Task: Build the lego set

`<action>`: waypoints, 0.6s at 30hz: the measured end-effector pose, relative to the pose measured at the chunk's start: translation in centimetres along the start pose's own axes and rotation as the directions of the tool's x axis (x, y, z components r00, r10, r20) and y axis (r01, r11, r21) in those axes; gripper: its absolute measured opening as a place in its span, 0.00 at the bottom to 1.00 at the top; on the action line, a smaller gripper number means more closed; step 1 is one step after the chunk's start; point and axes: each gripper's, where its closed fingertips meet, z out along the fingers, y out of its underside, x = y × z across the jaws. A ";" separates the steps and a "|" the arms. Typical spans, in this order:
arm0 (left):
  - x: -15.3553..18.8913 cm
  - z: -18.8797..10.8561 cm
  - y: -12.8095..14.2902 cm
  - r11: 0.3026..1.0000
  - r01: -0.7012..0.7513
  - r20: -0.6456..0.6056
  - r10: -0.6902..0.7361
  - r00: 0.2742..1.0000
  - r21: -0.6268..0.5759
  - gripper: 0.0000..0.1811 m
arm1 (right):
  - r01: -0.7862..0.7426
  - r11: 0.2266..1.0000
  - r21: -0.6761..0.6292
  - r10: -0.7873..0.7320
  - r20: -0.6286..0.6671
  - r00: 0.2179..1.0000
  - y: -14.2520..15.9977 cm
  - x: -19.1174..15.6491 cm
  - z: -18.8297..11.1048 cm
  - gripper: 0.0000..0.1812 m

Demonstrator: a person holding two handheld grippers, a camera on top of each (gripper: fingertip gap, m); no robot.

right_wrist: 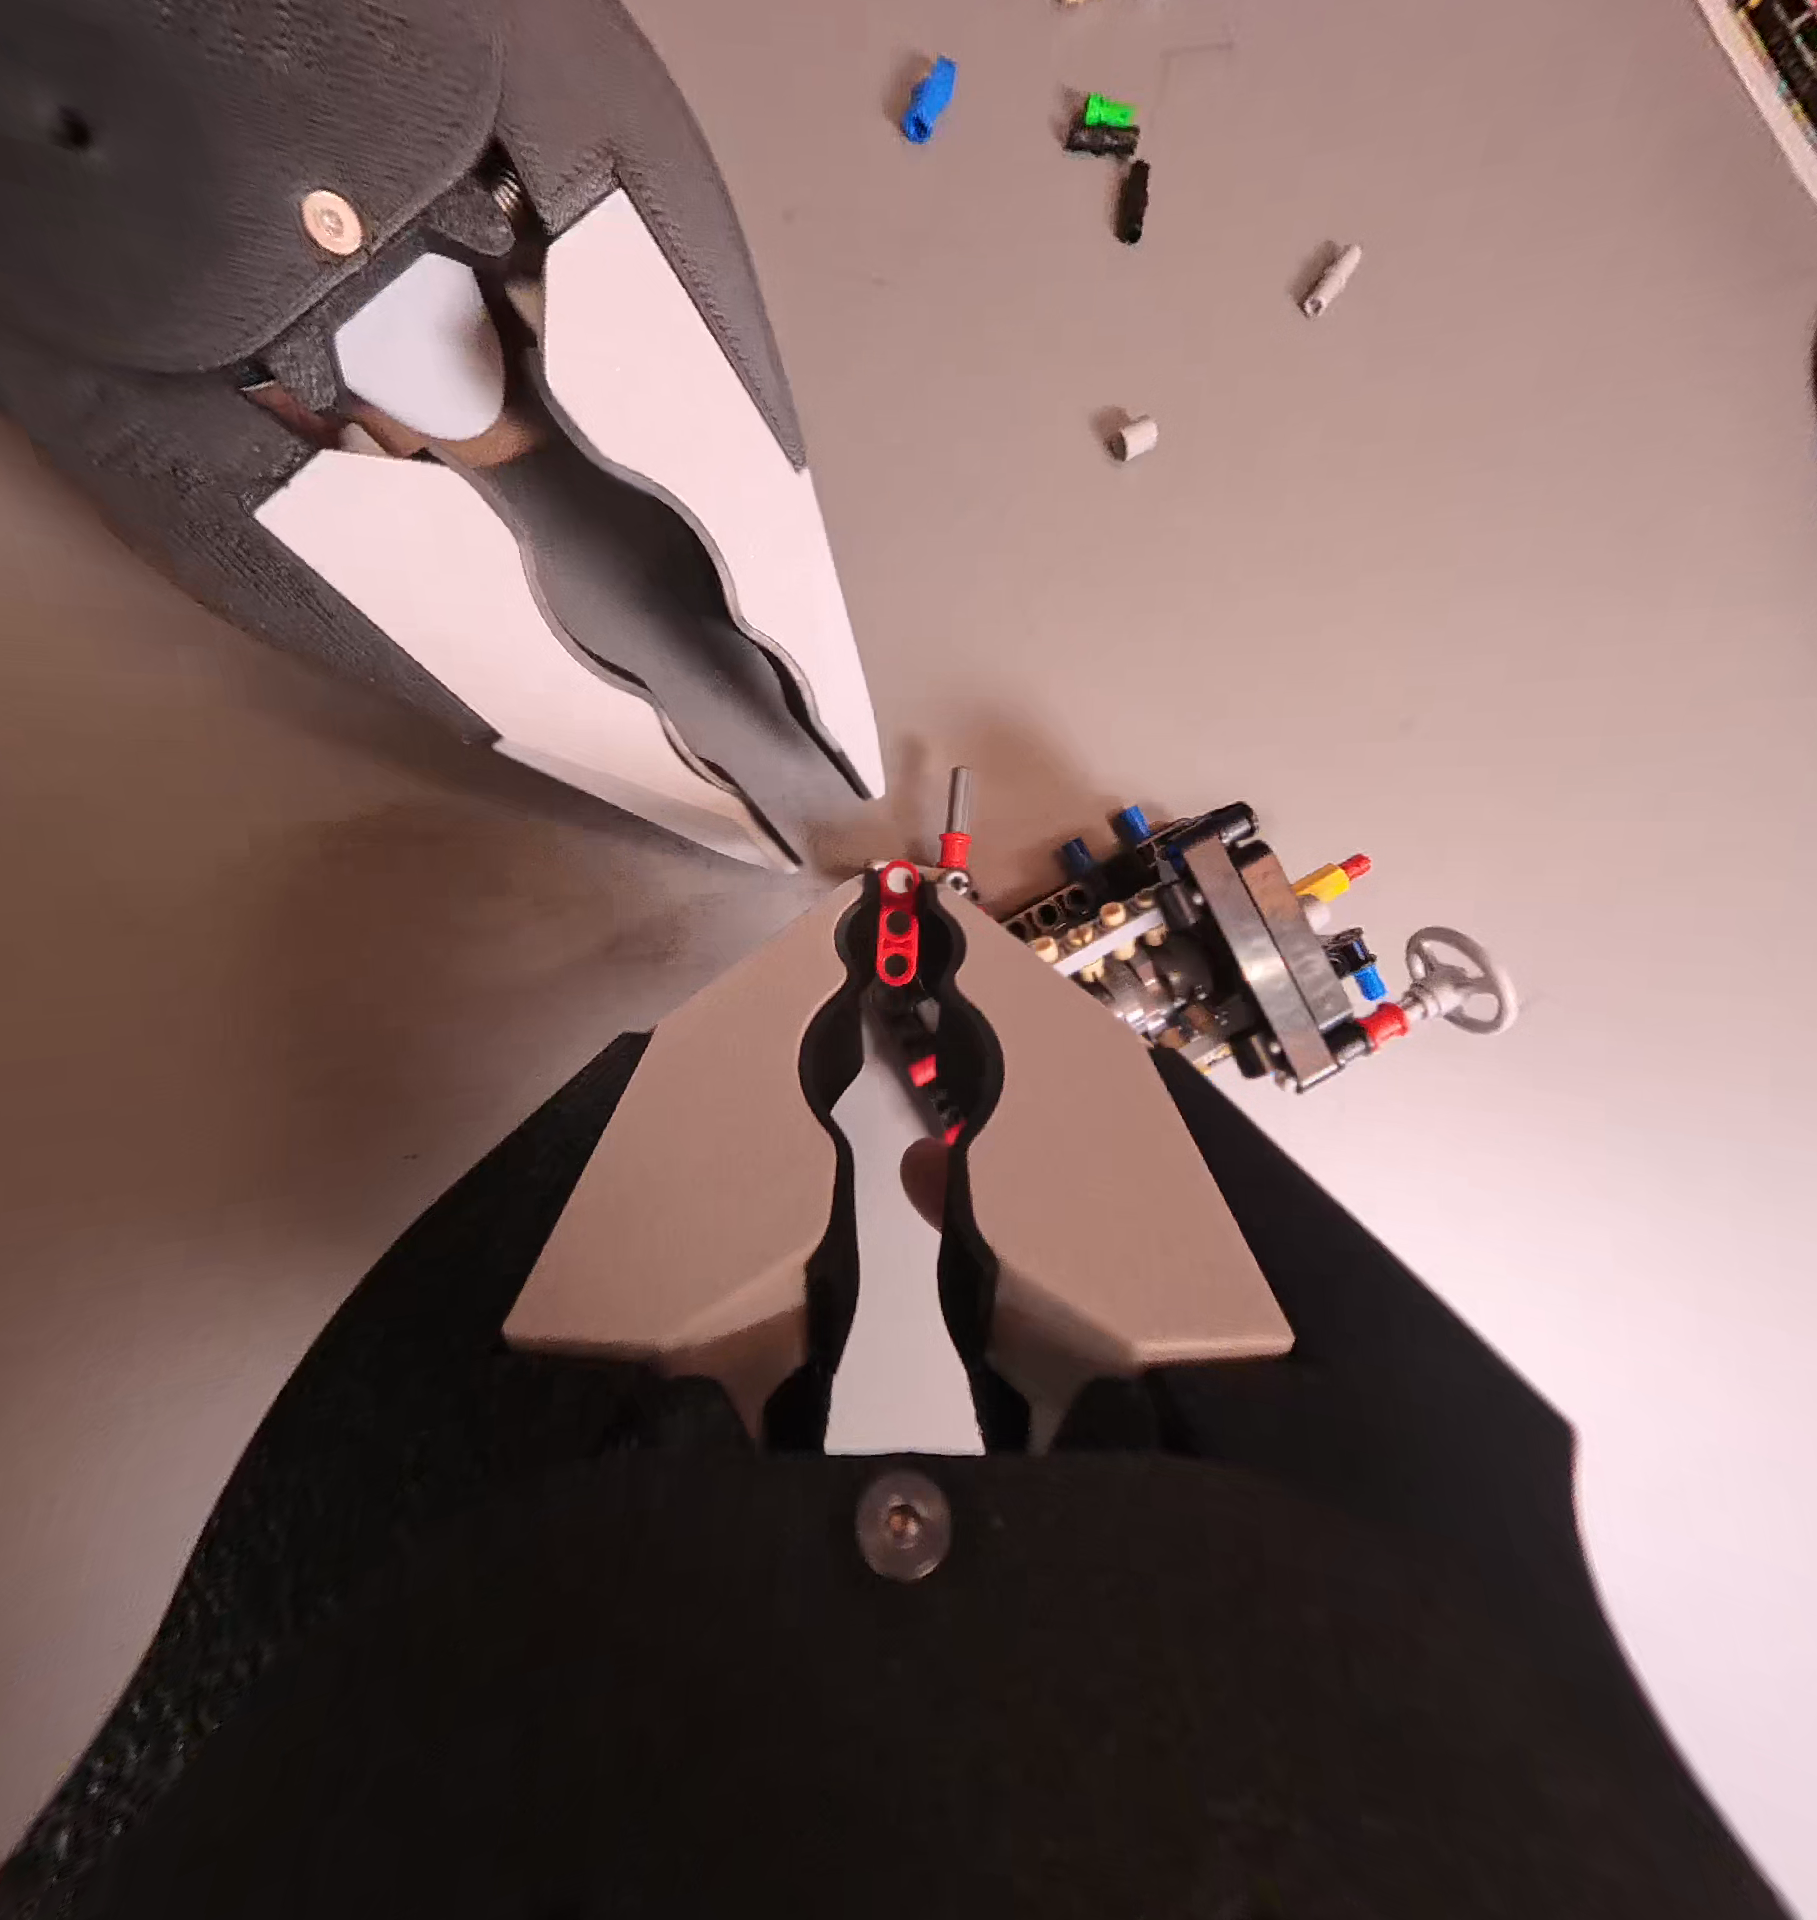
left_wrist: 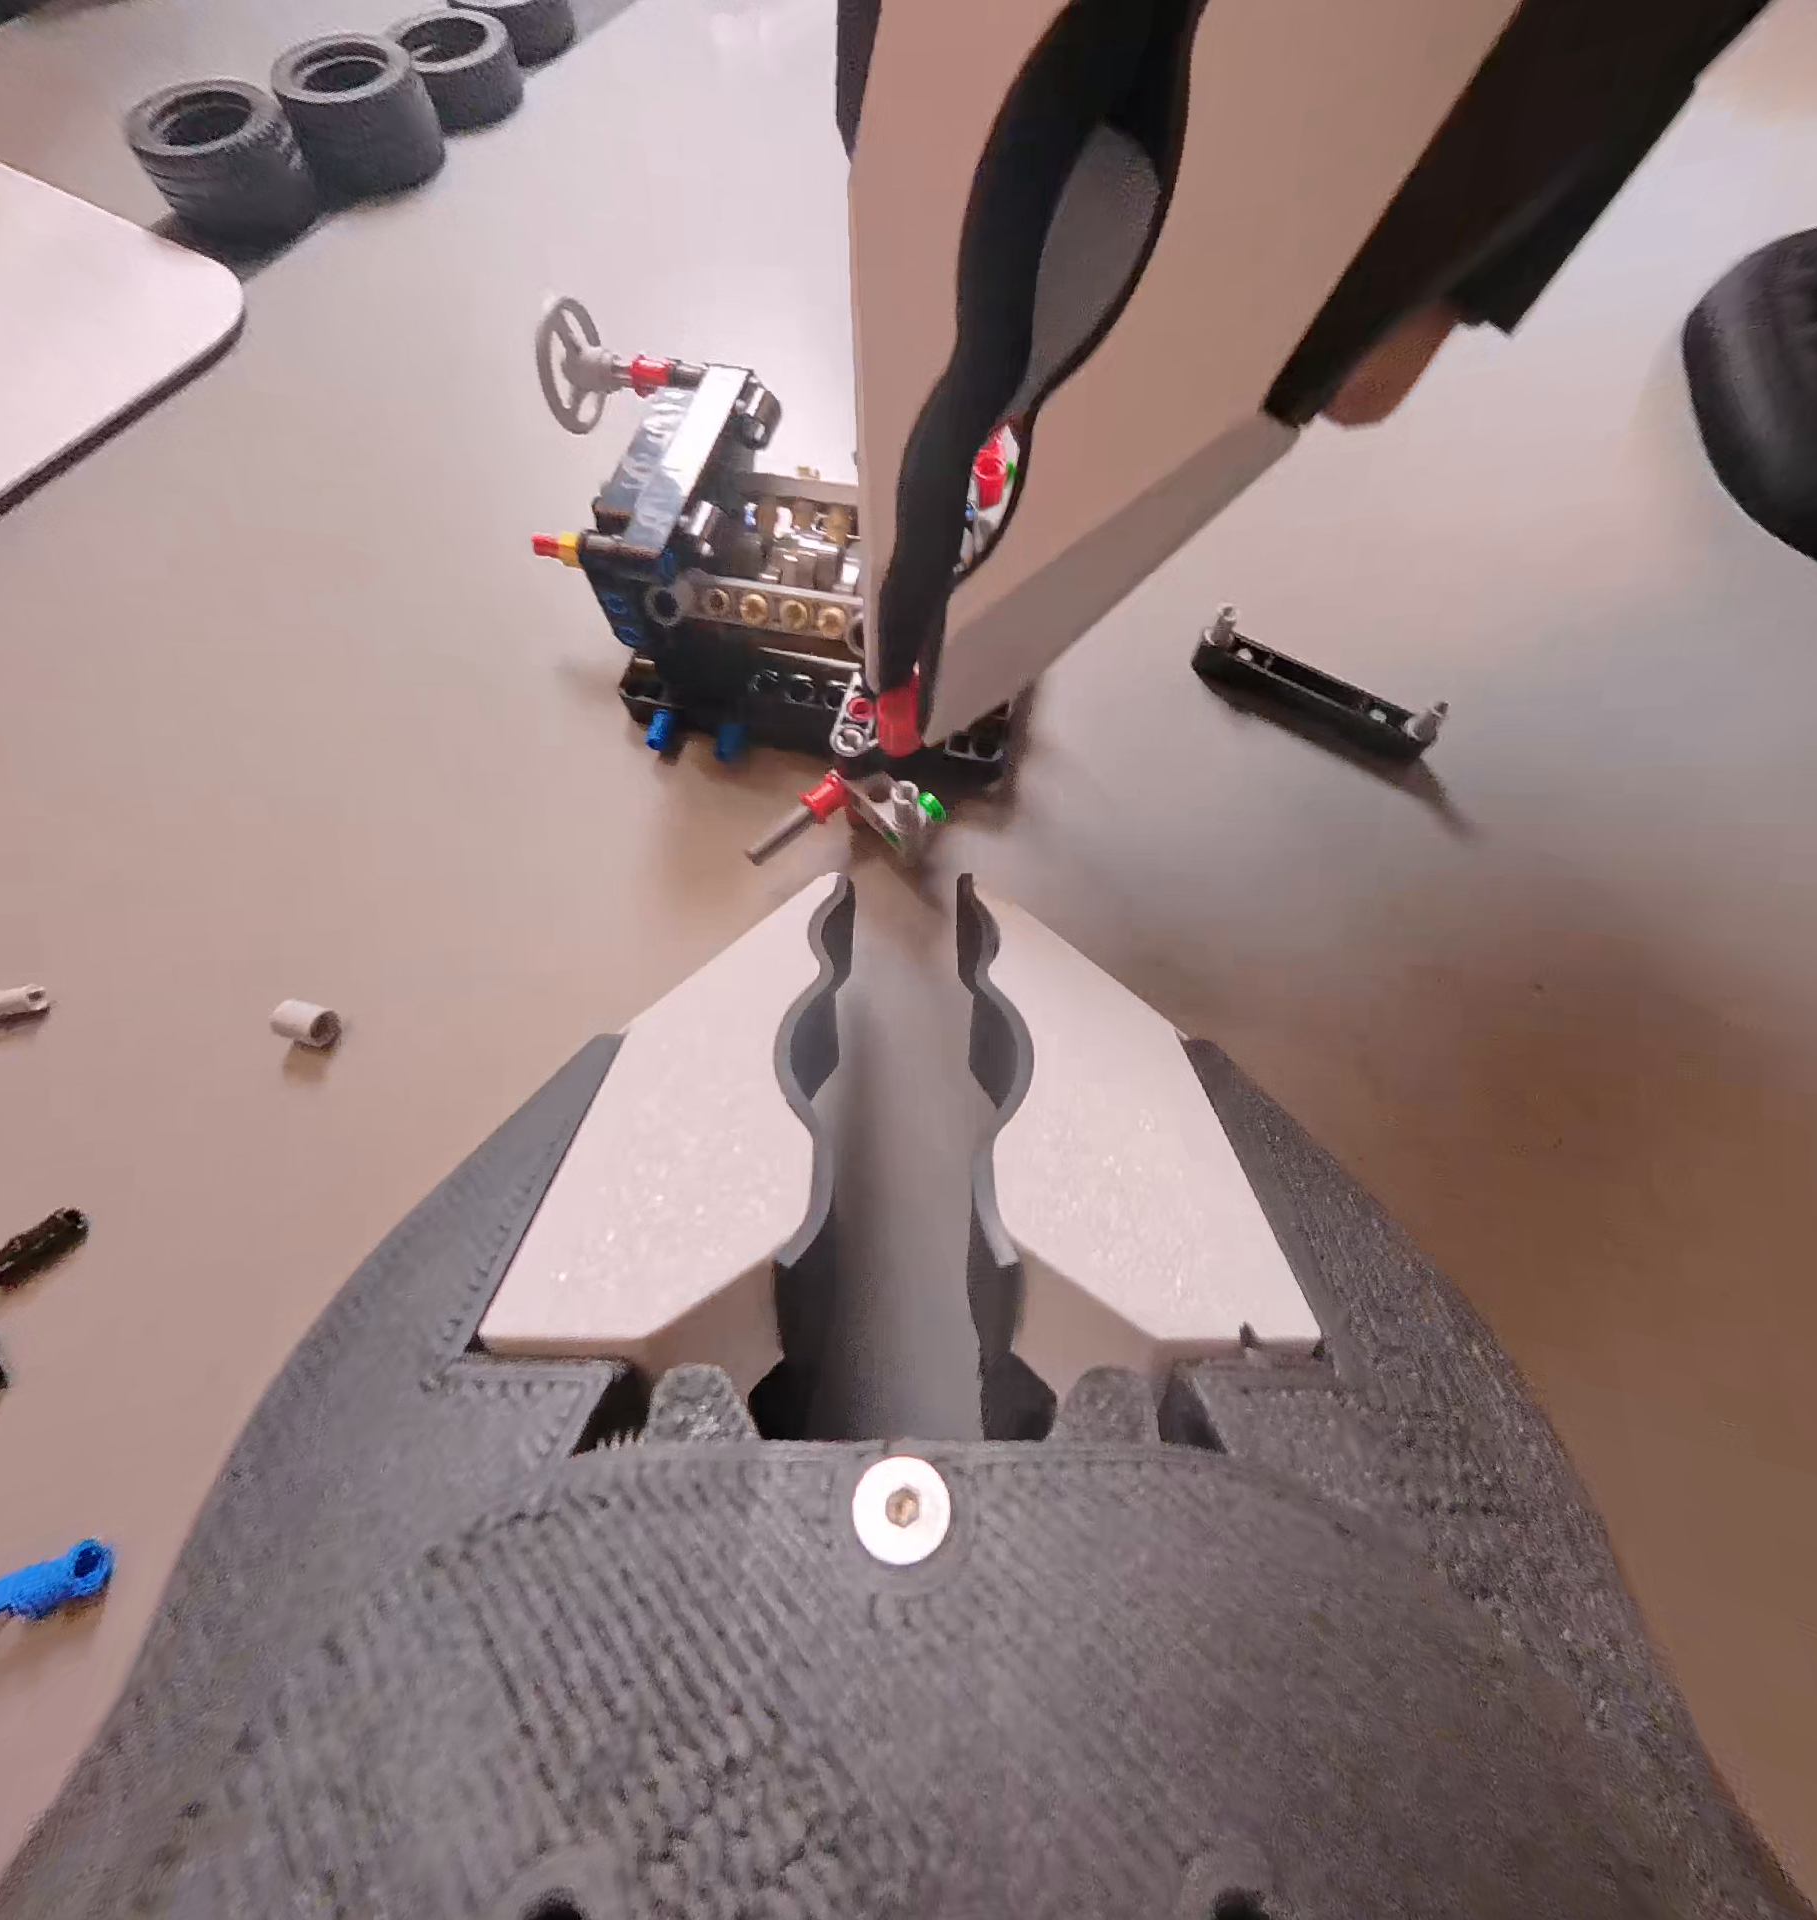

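A partly built black Lego Technic assembly [left_wrist: 738, 582] with a grey steering wheel [left_wrist: 569, 364] stands on the tan table; it also shows in the right wrist view [right_wrist: 1216, 956]. My right gripper [right_wrist: 899, 881] is shut on a thin red three-hole beam [right_wrist: 897, 927]. It comes down from above in the left wrist view [left_wrist: 899, 691] and holds the red beam [left_wrist: 896, 722] at the assembly's near edge. A small grey sub-assembly [left_wrist: 888, 810] with a red bush, grey axle and green pin lies just in front. My left gripper [left_wrist: 906, 894] is open and empty, its tips just short of that sub-assembly.
Several black tyres [left_wrist: 291, 135] sit at the far left beside a white board [left_wrist: 52, 312]. A black beam with grey pins [left_wrist: 1319, 675] lies to the right. Loose parts lie to the left: a grey sleeve [left_wrist: 306, 1023], a black pin [left_wrist: 26, 1247], a blue piece [left_wrist: 42, 1579].
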 end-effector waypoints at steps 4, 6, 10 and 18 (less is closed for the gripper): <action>-0.1 0.9 0.0 0.999 0.001 0.019 0.000 1.000 -0.034 0.10 | -0.005 1.000 -0.025 0.005 0.025 1.000 0.1 -0.3 0.5 0.03; 0.0 1.3 0.0 0.999 -0.005 0.016 0.005 1.000 -0.048 0.11 | -0.017 0.999 -0.034 0.018 0.032 0.999 0.2 -0.3 0.7 0.03; -0.2 1.8 -0.1 0.998 -0.003 0.026 0.004 1.000 -0.064 0.11 | -0.023 0.999 -0.047 0.025 0.044 0.999 0.3 -0.4 1.1 0.03; -0.3 2.3 -0.2 0.996 -0.044 0.045 0.048 0.998 -0.078 0.05 | -0.027 0.996 -0.079 0.030 0.038 0.999 0.5 -0.3 1.4 0.03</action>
